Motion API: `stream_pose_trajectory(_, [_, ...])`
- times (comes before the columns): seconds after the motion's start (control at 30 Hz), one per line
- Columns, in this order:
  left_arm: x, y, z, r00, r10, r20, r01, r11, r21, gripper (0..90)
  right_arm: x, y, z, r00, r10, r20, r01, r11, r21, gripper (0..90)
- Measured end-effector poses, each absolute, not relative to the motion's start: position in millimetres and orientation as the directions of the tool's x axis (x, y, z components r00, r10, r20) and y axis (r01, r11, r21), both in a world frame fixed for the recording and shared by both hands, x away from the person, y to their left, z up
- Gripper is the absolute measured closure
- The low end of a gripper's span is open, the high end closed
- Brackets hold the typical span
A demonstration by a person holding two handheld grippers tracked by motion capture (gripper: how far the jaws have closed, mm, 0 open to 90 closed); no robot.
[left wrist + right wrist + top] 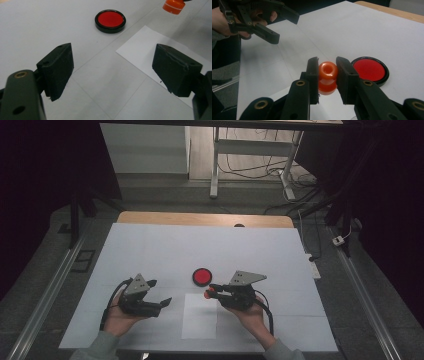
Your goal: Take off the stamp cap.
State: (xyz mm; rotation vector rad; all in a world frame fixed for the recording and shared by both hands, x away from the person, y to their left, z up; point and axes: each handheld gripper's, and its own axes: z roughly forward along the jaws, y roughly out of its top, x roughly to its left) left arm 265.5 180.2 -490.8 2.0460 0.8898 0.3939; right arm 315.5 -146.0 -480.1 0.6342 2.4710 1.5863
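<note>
A small orange knob-shaped piece (pixel 327 75), rounded on top and wider at its base, sits between the pads of my right gripper (pixel 327 65), which is shut on it. In the high view that gripper (pixel 210 291) holds the orange piece (pixel 207 295) just above the far edge of a white paper sheet (pixel 200 322). A round red disc with a black rim (pixel 202 276) lies on the table just beyond it, also seen as the disc (pixel 368 69) and the disc (pixel 110 20). My left gripper (pixel 160 291) stands open and empty to the left, its jaws wide apart (pixel 112 65).
A white cover (pixel 150 250) lies over the table, with a wooden edge (pixel 200 218) at the far side. Beyond the table are desk legs and cables (pixel 250 170) on the floor. A metal rail (pixel 45 295) runs along the left side.
</note>
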Motion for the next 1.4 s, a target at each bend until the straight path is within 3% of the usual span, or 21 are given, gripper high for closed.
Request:
stream_pose_trajectory(1.0, [293, 115, -477, 0.797, 0.604, -0.005, 0.391, -0.51, 0.767, 19.2, 319, -150, -479, -0.892, 0.432, 0.129, 0.29, 0.332, 0.898, 73.0])
stream_pose_trajectory(1.4, [294, 103, -485, 0.811, 0.583, -0.039, 0.397, -0.501, 0.769, 19.4, 316, -150, -477, -0.893, 0.433, 0.124, 0.282, 0.324, 0.903, 72.9])
